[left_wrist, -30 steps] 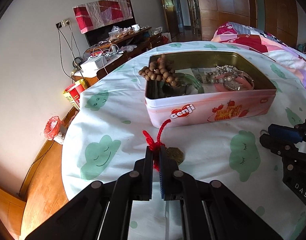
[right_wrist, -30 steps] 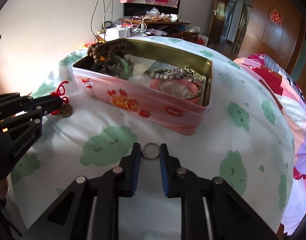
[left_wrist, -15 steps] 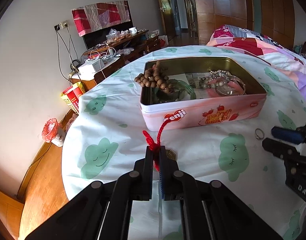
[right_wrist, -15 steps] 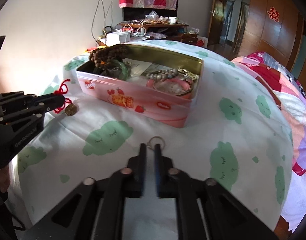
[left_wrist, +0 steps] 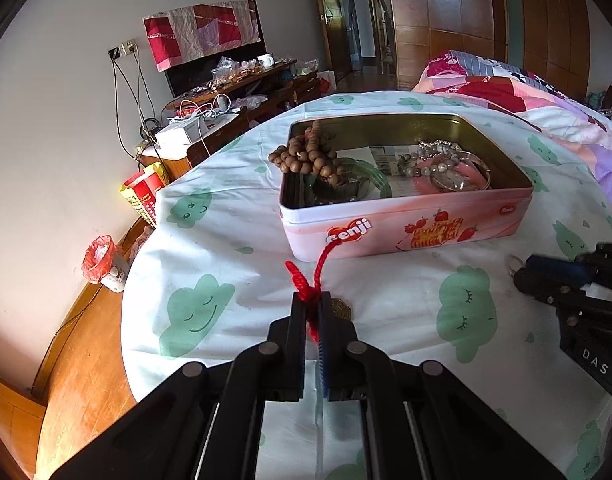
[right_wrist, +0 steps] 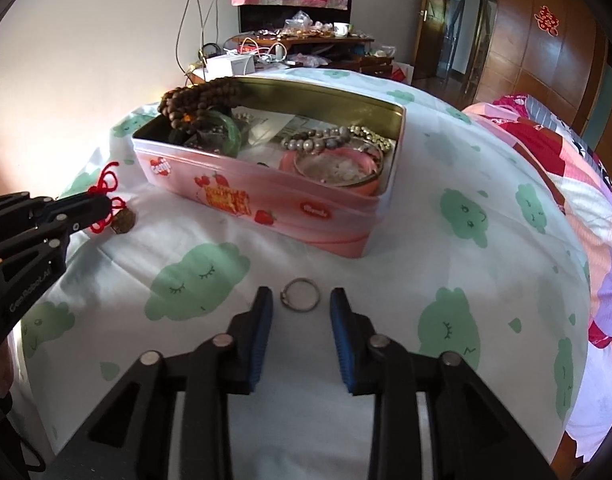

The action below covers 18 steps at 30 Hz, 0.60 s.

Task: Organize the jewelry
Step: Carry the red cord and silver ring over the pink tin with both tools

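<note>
My left gripper point(left_wrist: 311, 300) is shut on the red cord point(left_wrist: 319, 264) of a pendant. Its bronze charm point(left_wrist: 339, 307) lies on the cloth beside the tips, in front of the pink tin point(left_wrist: 385, 232). In the right wrist view, a small metal ring point(right_wrist: 300, 295) lies flat between the tips of my right gripper point(right_wrist: 300, 294). Its jaws are closing, with both blue pads still apart from the ring. The tin point(right_wrist: 266, 200) holds wooden beads point(right_wrist: 198, 98), a green bangle point(right_wrist: 230, 128), a pearl bracelet point(right_wrist: 317, 142) and a pink bangle point(right_wrist: 337, 168). My left gripper point(right_wrist: 102, 208) shows at the left of that view.
A cloud-print cloth point(left_wrist: 202, 308) covers the round table, whose edge drops off at the left to a wooden floor with a red bin point(left_wrist: 100, 258). A cluttered TV cabinet point(left_wrist: 226, 92) stands behind, and a bed with a patterned quilt point(right_wrist: 565, 168) is at the right.
Half a second ago the right jaws were almost shut, with the ring beyond their tips; now they stand wide with the ring between them. The left gripper keeps hold of the red cord.
</note>
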### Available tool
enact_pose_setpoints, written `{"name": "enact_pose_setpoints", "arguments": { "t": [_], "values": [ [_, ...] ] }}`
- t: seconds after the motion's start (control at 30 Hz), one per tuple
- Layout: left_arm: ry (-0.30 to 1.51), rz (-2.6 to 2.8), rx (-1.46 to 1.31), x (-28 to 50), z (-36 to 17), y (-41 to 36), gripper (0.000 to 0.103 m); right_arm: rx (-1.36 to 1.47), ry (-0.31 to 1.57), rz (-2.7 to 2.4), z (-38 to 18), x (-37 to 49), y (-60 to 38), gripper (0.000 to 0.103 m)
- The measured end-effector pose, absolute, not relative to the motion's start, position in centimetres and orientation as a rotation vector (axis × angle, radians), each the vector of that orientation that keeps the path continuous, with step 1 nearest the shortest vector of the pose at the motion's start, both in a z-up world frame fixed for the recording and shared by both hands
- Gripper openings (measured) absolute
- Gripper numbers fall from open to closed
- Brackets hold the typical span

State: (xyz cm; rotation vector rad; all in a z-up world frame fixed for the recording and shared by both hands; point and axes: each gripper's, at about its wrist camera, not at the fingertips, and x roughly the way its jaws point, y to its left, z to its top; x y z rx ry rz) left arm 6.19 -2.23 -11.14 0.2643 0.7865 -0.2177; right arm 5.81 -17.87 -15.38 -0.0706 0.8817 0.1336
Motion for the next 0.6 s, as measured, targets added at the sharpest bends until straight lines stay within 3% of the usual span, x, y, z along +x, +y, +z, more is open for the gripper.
{"name": "enact_pose_setpoints", "arguments": {
  "t": [0.1,0.37,0.43,0.47,0.6],
  "values": [
    [0.778,-0.222,0.265,6.0,-10.7,-2.4,0.004,-0.091,0.877,0.137,-15.4,5.4,-17.6,0.009],
    [0.777,-0.231,0.267,5.8,-10.3,-2.8,0.004,-0.087,0.863,0.152,-15.2,4.9,-17.7,0.009],
    [0.778,-0.23,0.265,5.9,-10.3,-2.7,0.004,-0.083,0.865,0.145,-15.0,5.3,-17.7,0.027],
    [0.777,-0.229,0.264,6.0,-10.3,-2.7,0.004,-0.084,0.863,0.143,-14.9,5.4,-17.7,0.043],
    [0.776,-0.22,0.268,6.5,-10.3,-2.5,0.004,-0.098,0.878,0.135,-15.1,6.7,-17.3,0.046]
  ]
}}
